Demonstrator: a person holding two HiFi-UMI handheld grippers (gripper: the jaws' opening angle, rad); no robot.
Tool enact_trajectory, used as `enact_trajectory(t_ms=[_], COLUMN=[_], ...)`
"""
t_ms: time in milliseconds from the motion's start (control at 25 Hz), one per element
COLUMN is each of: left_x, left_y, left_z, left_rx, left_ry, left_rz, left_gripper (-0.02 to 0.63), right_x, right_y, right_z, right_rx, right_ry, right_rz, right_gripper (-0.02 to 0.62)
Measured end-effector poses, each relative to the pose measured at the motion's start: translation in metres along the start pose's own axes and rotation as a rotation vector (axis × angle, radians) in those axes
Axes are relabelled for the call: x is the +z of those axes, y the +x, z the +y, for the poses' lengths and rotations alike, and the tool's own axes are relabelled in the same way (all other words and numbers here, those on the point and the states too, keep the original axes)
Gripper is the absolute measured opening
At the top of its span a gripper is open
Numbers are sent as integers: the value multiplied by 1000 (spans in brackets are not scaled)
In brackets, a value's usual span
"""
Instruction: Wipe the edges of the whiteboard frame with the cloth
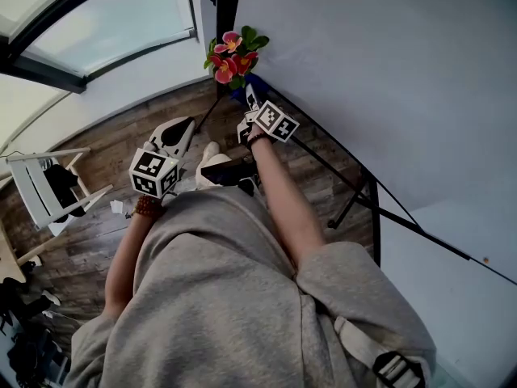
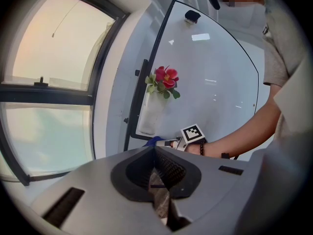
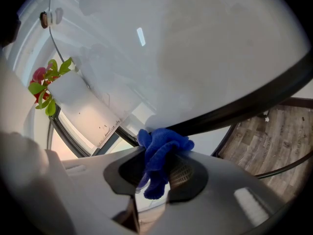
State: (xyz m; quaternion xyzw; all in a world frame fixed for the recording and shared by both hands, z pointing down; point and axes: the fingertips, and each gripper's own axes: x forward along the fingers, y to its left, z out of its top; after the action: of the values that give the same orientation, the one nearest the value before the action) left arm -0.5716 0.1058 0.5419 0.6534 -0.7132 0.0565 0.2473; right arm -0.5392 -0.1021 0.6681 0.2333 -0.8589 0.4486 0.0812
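Observation:
The whiteboard [image 1: 388,79] stands on my right, its black frame [image 1: 420,229] running along the lower edge. My right gripper [image 1: 249,95] is shut on a blue cloth [image 1: 241,92] at the frame's corner, just below the red flowers [image 1: 233,55]. In the right gripper view the cloth [image 3: 166,140] bunches out of the right gripper [image 3: 157,153] and lies against the black frame [image 3: 244,106]. My left gripper [image 1: 190,122] hangs away from the board, over the floor. Seen in its own view, the left gripper [image 2: 155,150] is shut and holds nothing, pointing at the whiteboard [image 2: 210,82].
A white chair [image 1: 44,184] stands at the left on the wood floor [image 1: 105,233]. The board's black stand legs [image 1: 355,200] slant out beneath the frame. A large window [image 1: 97,14] is beyond. A white holder [image 2: 149,114] hangs under the flowers [image 2: 164,80].

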Motion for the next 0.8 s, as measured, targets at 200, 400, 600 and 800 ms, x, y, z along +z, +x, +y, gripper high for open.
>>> enact_trajectory(t_ms=[200, 400, 600, 800], left_x=[-5, -9, -6, -5], left_y=[-8, -14, -19, -24], left_z=[10, 13, 14, 10], left_rx=[22, 33, 47, 61], left_ry=[-8, -15, -14, -28], left_rz=[19, 47, 67, 53], left_gripper=[9, 9, 9, 9], right_x=[-4, -6, -3, -7], right_y=[15, 22, 27, 21], right_z=[8, 10, 10, 10], right_rx=[18, 17, 34, 60], right_ry=[0, 11, 14, -68], right_rz=[12, 29, 32, 71], right_gripper=[107, 107, 107, 110])
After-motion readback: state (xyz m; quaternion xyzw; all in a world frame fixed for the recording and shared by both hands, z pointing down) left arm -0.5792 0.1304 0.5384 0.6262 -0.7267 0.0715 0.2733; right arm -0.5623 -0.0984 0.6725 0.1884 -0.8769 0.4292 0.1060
